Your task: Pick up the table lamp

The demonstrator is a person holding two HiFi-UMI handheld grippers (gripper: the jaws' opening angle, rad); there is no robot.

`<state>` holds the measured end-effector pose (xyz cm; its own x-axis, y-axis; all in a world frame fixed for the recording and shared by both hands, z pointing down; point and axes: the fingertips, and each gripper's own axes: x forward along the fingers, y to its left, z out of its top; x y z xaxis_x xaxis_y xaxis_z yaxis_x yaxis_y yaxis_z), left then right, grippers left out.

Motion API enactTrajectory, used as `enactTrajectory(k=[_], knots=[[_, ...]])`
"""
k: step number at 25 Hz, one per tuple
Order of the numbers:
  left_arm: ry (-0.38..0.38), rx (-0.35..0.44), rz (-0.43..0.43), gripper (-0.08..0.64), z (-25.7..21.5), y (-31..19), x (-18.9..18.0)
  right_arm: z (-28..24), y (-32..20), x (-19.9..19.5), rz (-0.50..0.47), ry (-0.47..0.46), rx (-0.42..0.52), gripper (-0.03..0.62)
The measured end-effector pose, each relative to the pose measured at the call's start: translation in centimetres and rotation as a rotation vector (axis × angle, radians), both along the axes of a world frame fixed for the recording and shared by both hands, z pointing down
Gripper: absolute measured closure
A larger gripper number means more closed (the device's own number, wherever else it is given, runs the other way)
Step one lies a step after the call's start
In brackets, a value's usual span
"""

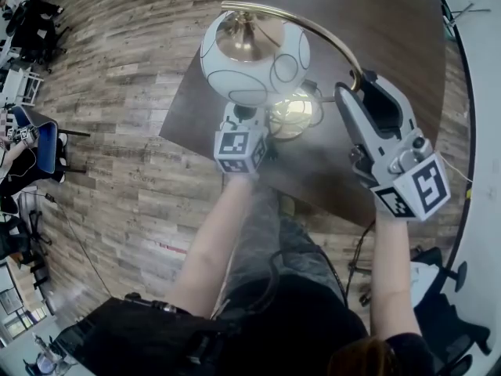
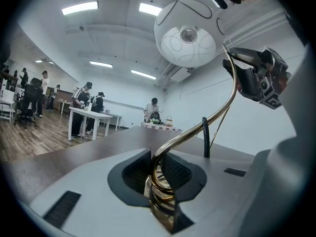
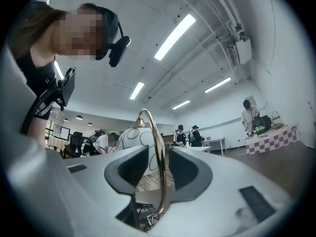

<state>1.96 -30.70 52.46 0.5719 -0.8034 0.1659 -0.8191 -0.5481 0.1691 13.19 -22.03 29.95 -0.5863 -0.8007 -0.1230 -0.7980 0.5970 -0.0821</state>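
A person standing at a dark brown table (image 1: 376,22) works a table lamp (image 1: 254,57) with a hand-held gripper in each hand. The lamp's brass base (image 1: 293,116) is at the table's near part; whether it rests on the top or is just clear of it cannot be told. From the base a thin brass arm (image 1: 313,26) sweeps up and over in an arc to a white globe shade (image 2: 185,33) traced with fine dark loops, which hangs over the table's corner nearest the person.

The left gripper (image 2: 157,169), held nearly level, is clamped narrowly on the lamp's stem just above the coiled brass of the base, with its ribbed pads (image 2: 137,172) close on either side. The right gripper (image 3: 159,167) is higher, at the rising part of the arc. Its jaws stand wide and the brass arm runs upright between them, with clear space to the left-hand pad and no squeeze from the other.

Wood-plank floor (image 1: 117,92) surrounds the table, and in the left gripper view people (image 2: 86,107) stand at white tables across the room
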Motion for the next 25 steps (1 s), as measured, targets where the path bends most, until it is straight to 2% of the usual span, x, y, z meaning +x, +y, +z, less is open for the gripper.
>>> enactTrajectory(k=[11, 13, 22, 25], knots=[[0.003, -0.011, -0.001, 0.508, -0.4, 0.2, -0.1, -3.7, -0.6, -1.8, -0.076, 0.017, 0.050, 0.460], [0.004, -0.015, -0.004, 0.508, -0.4, 0.1, -0.1, -4.2, -0.7, -2.1, -0.087, 0.019, 0.059, 0.476], [0.007, -0.019, -0.004, 0.508, -0.3, 0.1, -0.1, -5.6, -1.3, -3.1, -0.114, 0.026, 0.084, 0.476], [0.007, -0.018, -0.004, 0.508, -0.2, 0.1, -0.1, -5.8, -1.4, -3.2, -0.122, 0.032, 0.086, 0.502]])
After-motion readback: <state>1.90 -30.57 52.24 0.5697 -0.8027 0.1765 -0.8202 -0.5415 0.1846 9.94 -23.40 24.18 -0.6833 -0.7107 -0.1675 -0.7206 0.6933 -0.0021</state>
